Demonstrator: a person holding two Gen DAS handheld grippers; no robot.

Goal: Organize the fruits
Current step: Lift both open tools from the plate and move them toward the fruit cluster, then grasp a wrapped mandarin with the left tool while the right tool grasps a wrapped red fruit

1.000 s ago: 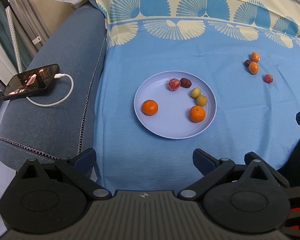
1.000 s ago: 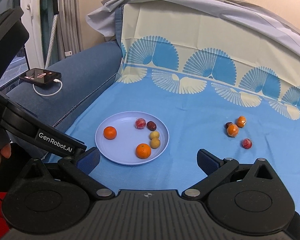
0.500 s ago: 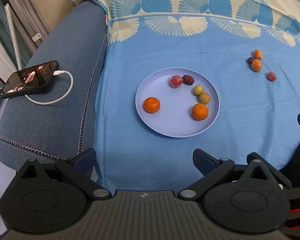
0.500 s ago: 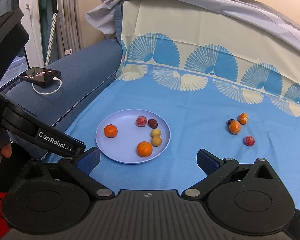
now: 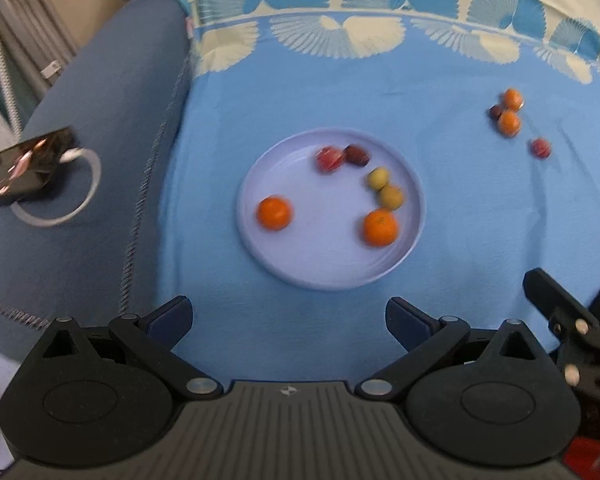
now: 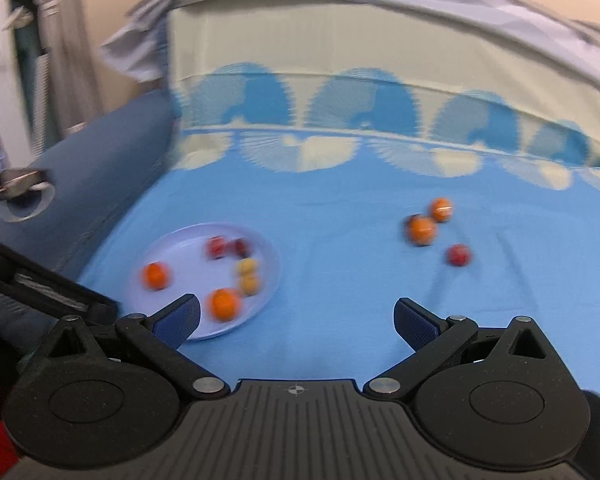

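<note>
A pale lilac plate (image 5: 323,268) (image 6: 268,280) lies on the blue cloth and holds two oranges (image 5: 274,213) (image 5: 380,227), two yellow-green fruits (image 5: 391,197), a red fruit (image 5: 329,160) and a dark fruit (image 5: 357,155). Loose on the cloth to the right lie two small oranges (image 5: 509,121) (image 6: 421,229), a dark fruit (image 5: 495,111) and a red fruit (image 5: 540,148) (image 6: 458,255). My left gripper (image 5: 288,322) hangs open and empty short of the plate. My right gripper (image 6: 296,322) is open and empty, between the plate and the loose fruit.
A phone (image 5: 24,164) on a white charging cable (image 5: 80,204) rests on the dark blue sofa arm at the left. The cloth's fan-patterned border (image 5: 339,32) runs along the back. The right gripper's body (image 5: 571,320) shows at the left view's right edge.
Both views have become blurred by motion. The right gripper has swung rightward and closer, so the plate slid left in its view. The left gripper has shifted a little toward the plate.
</note>
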